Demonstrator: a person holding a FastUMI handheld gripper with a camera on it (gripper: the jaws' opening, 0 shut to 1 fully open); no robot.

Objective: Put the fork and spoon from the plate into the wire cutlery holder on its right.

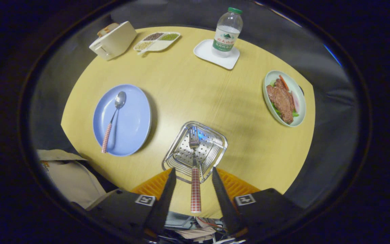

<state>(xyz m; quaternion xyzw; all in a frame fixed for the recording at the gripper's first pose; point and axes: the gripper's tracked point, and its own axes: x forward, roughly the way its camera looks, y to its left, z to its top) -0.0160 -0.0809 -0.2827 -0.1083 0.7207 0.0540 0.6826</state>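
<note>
Gripper (192,176) hangs above the near side of the counter (195,98), fingers spread wide apart. The fork (195,176) stands between them, red-checked handle toward the gripper, tines down inside the holder (212,149). Neither finger seems to touch the handle; a gap shows on each side.

The holder is square, wire-sided, with a perforated metal floor, and sits just ahead of the fingers. The fork's tines rest against that floor near the far side.

Left of the holder, apart from it, lies the blue plate (132,122). The spoon (113,118) lies on it, bowl pointing away from the gripper, checked handle reaching the plate's near rim.

Beyond, at the far side of the counter: a cream toaster (113,42), a divided dish (157,40) of grains beside it, and a bottle (228,32) with a green cap standing on a white tray (205,51). Off to the right, well apart from the holder, a pale green plate of meat (284,98) and vegetables.
</note>
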